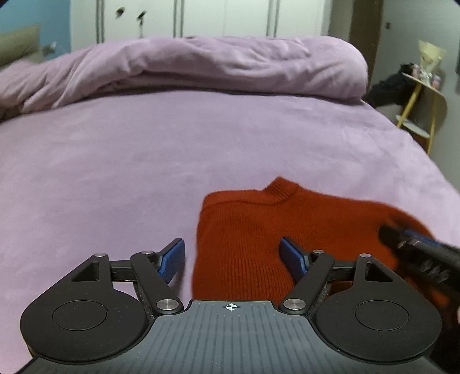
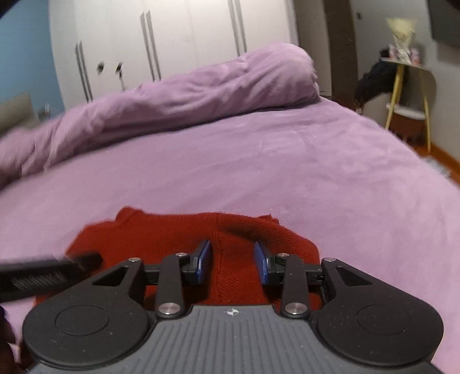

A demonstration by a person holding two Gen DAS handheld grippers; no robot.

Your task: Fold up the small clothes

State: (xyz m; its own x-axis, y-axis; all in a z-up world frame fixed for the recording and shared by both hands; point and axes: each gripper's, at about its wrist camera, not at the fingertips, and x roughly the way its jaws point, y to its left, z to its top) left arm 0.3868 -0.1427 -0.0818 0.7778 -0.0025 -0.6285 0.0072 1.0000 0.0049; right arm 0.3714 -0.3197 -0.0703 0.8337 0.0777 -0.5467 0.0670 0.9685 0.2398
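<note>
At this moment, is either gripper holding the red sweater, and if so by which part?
Nothing is held. The left gripper stands wide open over the red sweater's edge; the right gripper has a gap between its jaws above the sweater.

A sweater lies flat on the near part of the bed, its collar toward the far side. Behind it a rolled duvet stretches across the bed, with wardrobe doors beyond. A small side stand is off the bed's right edge.
</note>
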